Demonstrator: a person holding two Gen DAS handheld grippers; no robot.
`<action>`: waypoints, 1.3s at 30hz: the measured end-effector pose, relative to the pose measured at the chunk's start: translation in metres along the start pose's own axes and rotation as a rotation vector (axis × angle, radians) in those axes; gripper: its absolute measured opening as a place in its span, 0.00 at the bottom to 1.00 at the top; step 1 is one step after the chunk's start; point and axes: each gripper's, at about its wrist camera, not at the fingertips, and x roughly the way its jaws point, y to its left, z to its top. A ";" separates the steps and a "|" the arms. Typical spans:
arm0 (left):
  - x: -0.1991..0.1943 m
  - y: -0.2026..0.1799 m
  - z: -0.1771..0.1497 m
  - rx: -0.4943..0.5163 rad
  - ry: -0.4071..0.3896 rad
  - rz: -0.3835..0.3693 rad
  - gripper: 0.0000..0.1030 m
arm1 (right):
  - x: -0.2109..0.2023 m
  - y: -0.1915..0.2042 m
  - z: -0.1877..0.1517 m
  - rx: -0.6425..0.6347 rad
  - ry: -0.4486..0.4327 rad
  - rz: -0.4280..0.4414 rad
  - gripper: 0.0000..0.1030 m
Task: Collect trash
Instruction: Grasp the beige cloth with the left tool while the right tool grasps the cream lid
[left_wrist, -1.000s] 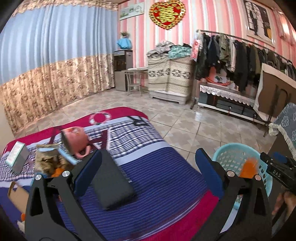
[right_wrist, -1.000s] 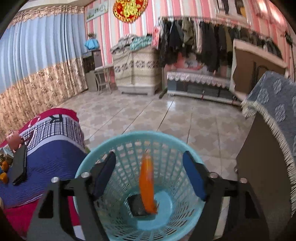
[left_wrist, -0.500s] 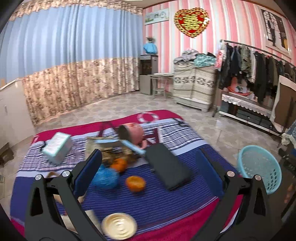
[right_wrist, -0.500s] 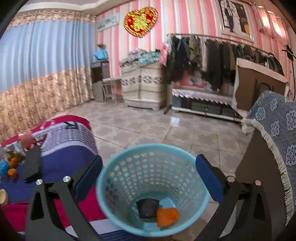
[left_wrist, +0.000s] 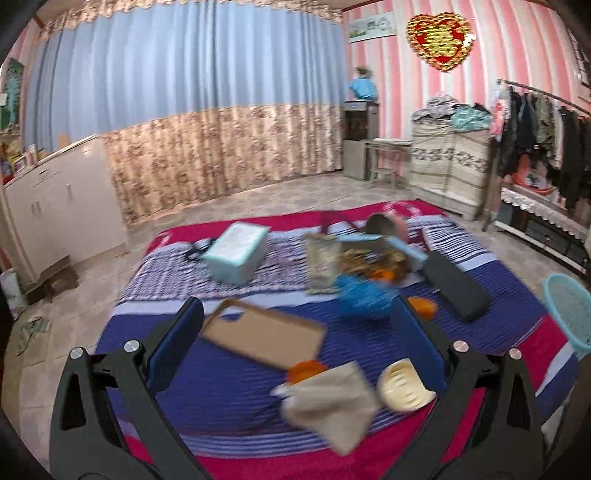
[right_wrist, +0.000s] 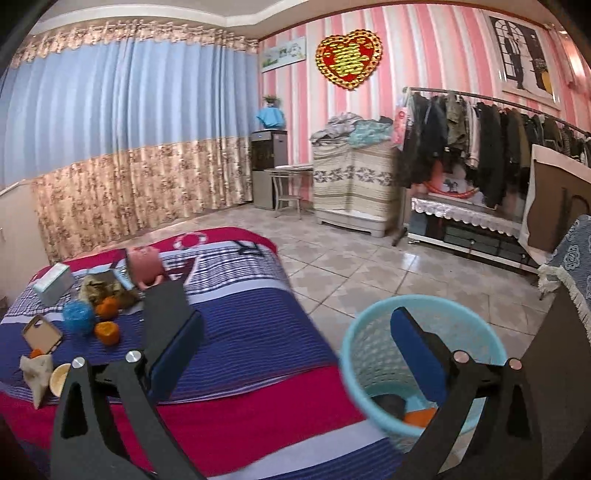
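My left gripper (left_wrist: 295, 343) stands open above the striped bed (left_wrist: 229, 391), holding nothing. Below it lie a brown phone case (left_wrist: 262, 338), a crumpled paper (left_wrist: 332, 402), a cream round lid (left_wrist: 404, 386), orange peels (left_wrist: 306, 369) and a blue ball (left_wrist: 364, 297). My right gripper (right_wrist: 295, 347) is wide open and empty beside the bed. Its right finger overlaps the light blue basket (right_wrist: 436, 298) on the floor. In the basket lie a black lump (right_wrist: 388, 404) and an orange piece (right_wrist: 419, 415).
On the bed also lie a flat black case (left_wrist: 454, 290), a pale tissue box (left_wrist: 238, 253), a pink cup (left_wrist: 388, 225) and a brown wrapper (left_wrist: 325, 258). A dark cabinet with a blue fringed cloth (right_wrist: 569, 258) stands right of the basket. Tiled floor surrounds the bed.
The orange piece dropped from my right gripper into the basket; its jaws widened and it pulled back leftward. My left gripper swung left from the basket side to the litter on the bed.
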 end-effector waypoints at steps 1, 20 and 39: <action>0.002 0.010 -0.005 -0.008 0.013 0.011 0.95 | -0.001 0.005 -0.001 -0.008 0.001 0.009 0.96; 0.052 -0.010 -0.082 0.028 0.222 -0.152 0.62 | 0.022 0.067 -0.028 -0.055 0.147 0.162 0.96; 0.005 0.059 -0.028 -0.015 0.069 -0.086 0.10 | 0.010 0.185 -0.040 -0.182 0.231 0.378 0.96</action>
